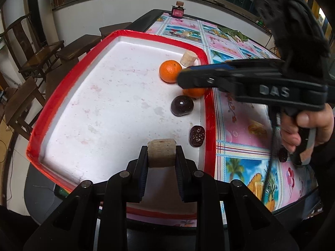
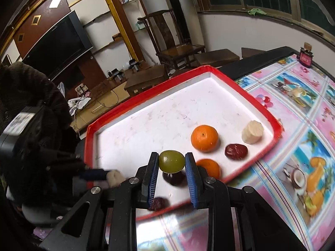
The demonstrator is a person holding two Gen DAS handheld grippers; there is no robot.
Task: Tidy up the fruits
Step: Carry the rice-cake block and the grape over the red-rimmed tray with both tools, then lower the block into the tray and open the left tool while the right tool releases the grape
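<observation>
A red-rimmed white tray (image 1: 209, 113) (image 2: 240, 90) lies on the table. My left gripper (image 1: 161, 149) (image 2: 104, 173) is shut on a pale cut fruit chunk (image 1: 161, 153) (image 2: 114, 177) low over the tray's near end. My right gripper (image 2: 172, 156) (image 1: 182, 79) is shut on a green round fruit (image 2: 171, 161) above the tray. On the tray lie two oranges (image 2: 204, 138) (image 2: 210, 167) (image 1: 170, 71), a dark purple round fruit (image 1: 181, 105) (image 2: 173, 178), two red dates (image 2: 236, 151) (image 1: 196, 136) and another pale chunk (image 2: 252, 135) (image 1: 187, 58). In the left wrist view the right gripper hides part of the second orange (image 1: 193, 92).
The table wears a pink and blue patterned cloth (image 1: 240, 125) (image 2: 293, 125). One more date (image 1: 282, 154) lies on the cloth by the person's hand (image 1: 309, 125). A small dark jar (image 1: 178, 10) (image 2: 306, 56) stands at the far edge. Wooden chairs (image 1: 31, 48) and stools stand beyond the tray.
</observation>
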